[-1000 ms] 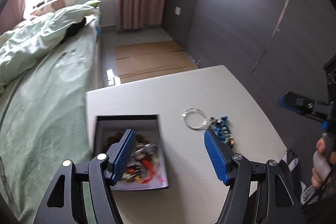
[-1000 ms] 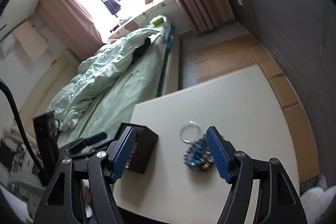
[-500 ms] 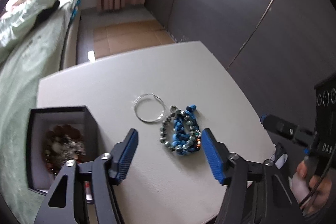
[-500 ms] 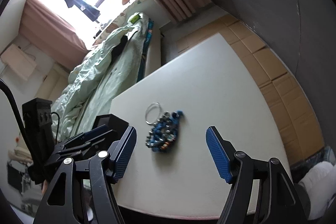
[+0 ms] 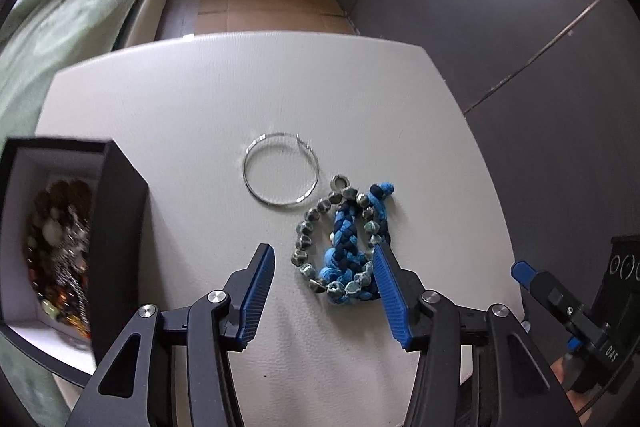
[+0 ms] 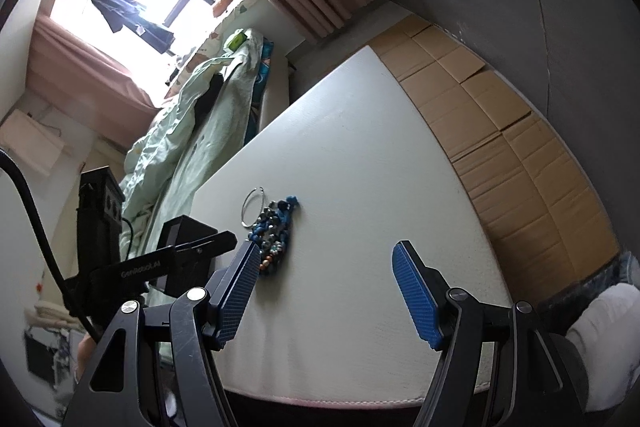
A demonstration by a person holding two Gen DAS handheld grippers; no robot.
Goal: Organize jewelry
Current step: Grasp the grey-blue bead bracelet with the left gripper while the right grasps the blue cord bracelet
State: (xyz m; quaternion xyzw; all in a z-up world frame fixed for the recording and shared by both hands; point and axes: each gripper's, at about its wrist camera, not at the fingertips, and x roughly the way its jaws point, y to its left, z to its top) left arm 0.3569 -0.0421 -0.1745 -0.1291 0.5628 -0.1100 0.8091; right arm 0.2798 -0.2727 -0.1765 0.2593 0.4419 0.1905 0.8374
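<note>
The left gripper point(image 5: 323, 271) is hovering low over the white table point(image 5: 168, 99) with its blue pads spread wide and nothing between them. Just ahead of it, and slightly toward its right pad, the blue braided bracelet point(image 5: 347, 247) is lying in a heap with a strand of grey-green beads wound around it. The right pad's tip is overlapping the near right edge of the heap in the left wrist view, though whether it is touching cannot be told. The heap's long axis is running away from the gripper, roughly along the fingers' line, so a closing pinch would probably be crossing its narrow width. Beyond the bracelet's far left end, the thin silver hoop point(image 5: 281, 169) is lying flat, touching or nearly touching the beads. To the gripper's left, the open black box point(image 5: 120, 211) is standing with mixed jewelry already inside.

The right gripper point(image 6: 322, 279) is also holding its pads wide apart and empty, and is sitting further back, well apart from the bracelet point(image 6: 276, 231), which lies ahead and to its left. The left gripper therefore looks the nearer one for the pickup.

The box's near and left walls are being cut off by the frame edge, its contents are blurring together, and how the cord and beads are joined is hard to make out.
</note>
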